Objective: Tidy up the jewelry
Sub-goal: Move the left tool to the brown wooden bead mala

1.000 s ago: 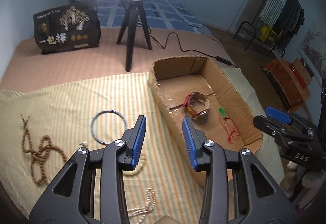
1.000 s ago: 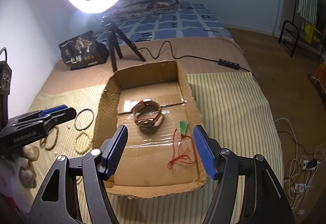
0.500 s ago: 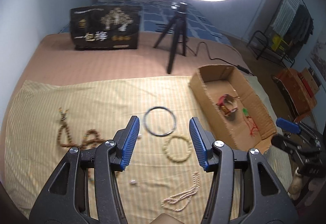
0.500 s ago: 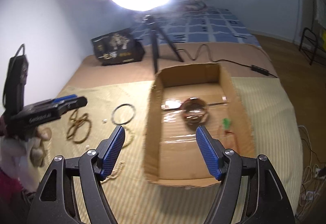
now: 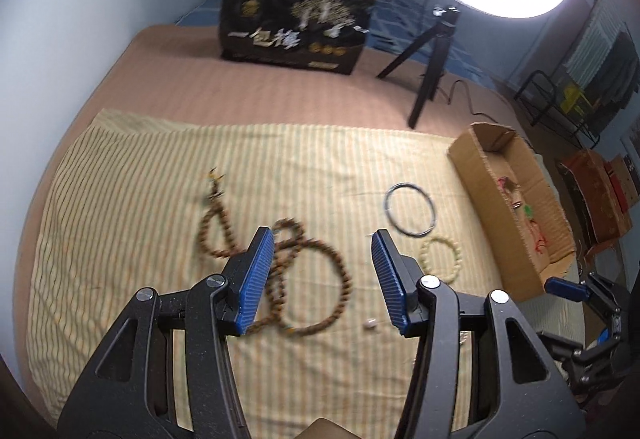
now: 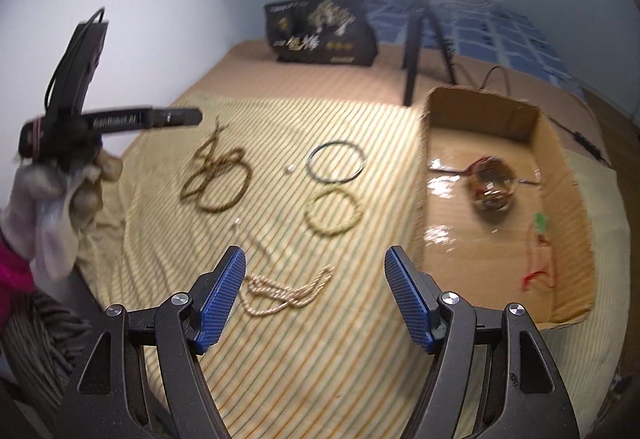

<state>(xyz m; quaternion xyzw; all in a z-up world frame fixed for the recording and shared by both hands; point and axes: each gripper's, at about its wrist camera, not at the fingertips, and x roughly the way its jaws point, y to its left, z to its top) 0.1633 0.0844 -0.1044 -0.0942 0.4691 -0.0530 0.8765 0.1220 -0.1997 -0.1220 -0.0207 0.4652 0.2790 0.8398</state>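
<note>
Striped yellow cloth (image 5: 140, 167) covers the bed in front of you, with the jewelry lying loose on it. Your left gripper (image 5: 322, 275) has its jaws apart and empty; they have just been opening. A long string of brown beads (image 5: 288, 271) lies directly between and beyond them, a dark thin bangle (image 5: 409, 210) and a pale bead bracelet (image 5: 440, 257) just to their right. Your right gripper (image 6: 316, 299) also has jaws apart and empty, lately widened a little, with a cream bead necklace (image 6: 286, 289) lying between them. The cardboard box (image 6: 480, 111), right of those jaws, already holds a watch (image 6: 491, 185) and a red cord with a green pendant (image 6: 540, 251).

You appear to be reaching for the next pieces; each gripper needs to lower over its strand and close. "GenRobot.AI" reads on the left gripper's side. The black bag (image 5: 294, 27) bears Chinese characters, blurred.
</note>
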